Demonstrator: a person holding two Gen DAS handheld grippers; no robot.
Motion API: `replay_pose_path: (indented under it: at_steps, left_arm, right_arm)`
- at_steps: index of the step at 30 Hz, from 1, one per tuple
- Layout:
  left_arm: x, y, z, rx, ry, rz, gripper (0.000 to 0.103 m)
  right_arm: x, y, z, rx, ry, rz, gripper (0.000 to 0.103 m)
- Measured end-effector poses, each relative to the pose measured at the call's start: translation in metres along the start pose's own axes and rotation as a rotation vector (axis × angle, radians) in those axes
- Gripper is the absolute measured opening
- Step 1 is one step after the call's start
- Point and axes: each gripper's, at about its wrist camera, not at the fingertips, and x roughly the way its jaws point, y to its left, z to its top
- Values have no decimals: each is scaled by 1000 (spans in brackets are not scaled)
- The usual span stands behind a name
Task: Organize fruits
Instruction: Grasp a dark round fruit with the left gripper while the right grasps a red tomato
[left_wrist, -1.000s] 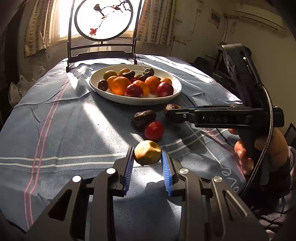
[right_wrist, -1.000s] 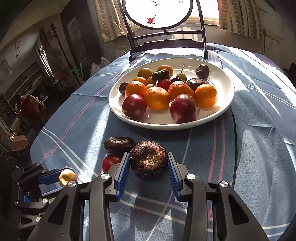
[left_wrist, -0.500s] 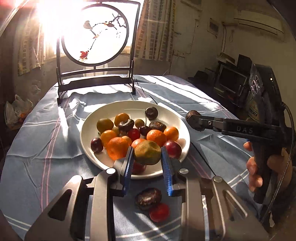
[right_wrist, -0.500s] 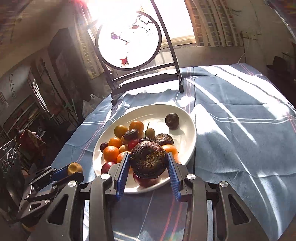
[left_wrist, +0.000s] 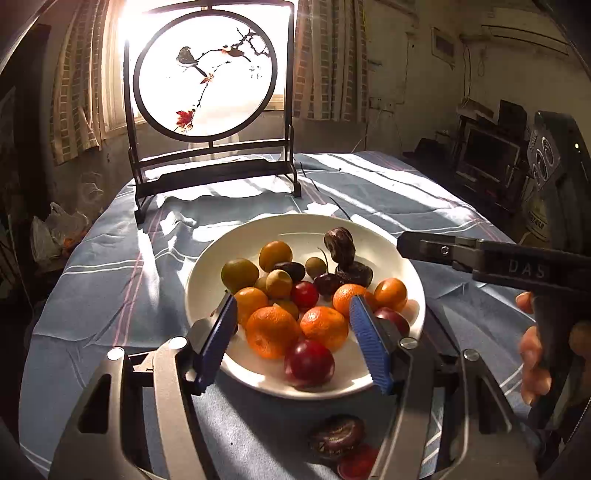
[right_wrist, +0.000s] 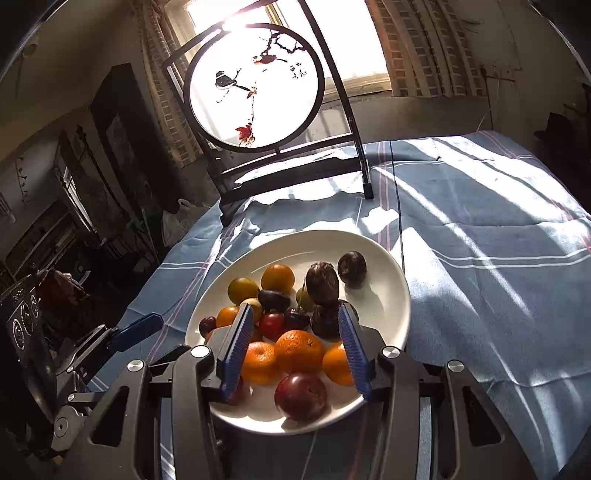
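Both the left gripper (left_wrist: 295, 336) and right gripper (right_wrist: 293, 349) hang spread and empty over the plate (left_wrist: 229, 365), while the wrinkled dark fruit (left_wrist: 338, 435) and red fruit (left_wrist: 356, 465) lie on the cloth off the plate's near edge, under the left jaws.

Harsh sun poured through the window (left_wrist: 207, 48), blowing out the round screen (left_wrist: 205, 75) with glare. Bright stripes and long shadows crossed the tablecloth (right_wrist: 480, 229). Room corners sat dim; fisheye bent the edges, and the nearest plum (left_wrist: 308, 363) looked soft.
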Motion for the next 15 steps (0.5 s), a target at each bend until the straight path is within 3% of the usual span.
replay_pose_path:
  at_steps: [4,8,11,15]
  left_arm:
    - [-31,4,-46,-17,36,-8,62]
    - [-51,12,-86,-22,83,17,62]
    - [-57,21,-98,-34,107,29,62]
    - [-56,29,-100,-64,122,32,63]
  right_arm:
    - [-21,16,-45,-73,52,23,51]
    - [-17,41,-96,-163,176,63,51]
    - [-6,68,-120,-276,230,43,51]
    - [11,92,-121,-310,250,38,50]
